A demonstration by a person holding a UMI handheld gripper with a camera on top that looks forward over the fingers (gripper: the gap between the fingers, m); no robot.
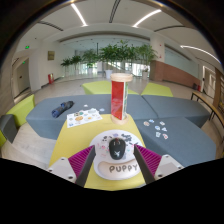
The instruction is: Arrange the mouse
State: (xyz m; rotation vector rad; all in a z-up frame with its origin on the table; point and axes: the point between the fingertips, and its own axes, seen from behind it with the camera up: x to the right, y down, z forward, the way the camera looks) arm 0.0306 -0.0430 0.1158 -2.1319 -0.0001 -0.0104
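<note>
A black mouse (pixel 117 148) lies on a white mouse pad (pixel 122 171) printed with "PUPPY", on a yellow table (pixel 88 133). My gripper (pixel 117 161) is open. Its magenta pads stand left (pixel 84 158) and right (pixel 149 158) of the pad. The mouse sits between the fingers with a gap on each side and rests on the pad.
A red and white upright cylinder (pixel 120 97) stands beyond the mouse pad. A printed card (pixel 84 116) lies ahead to the left. A dark object (pixel 62 108) lies on the grey surface (pixel 45 118) at left. Small white pieces (pixel 156 125) lie at right. Potted plants (pixel 110 55) line the far wall.
</note>
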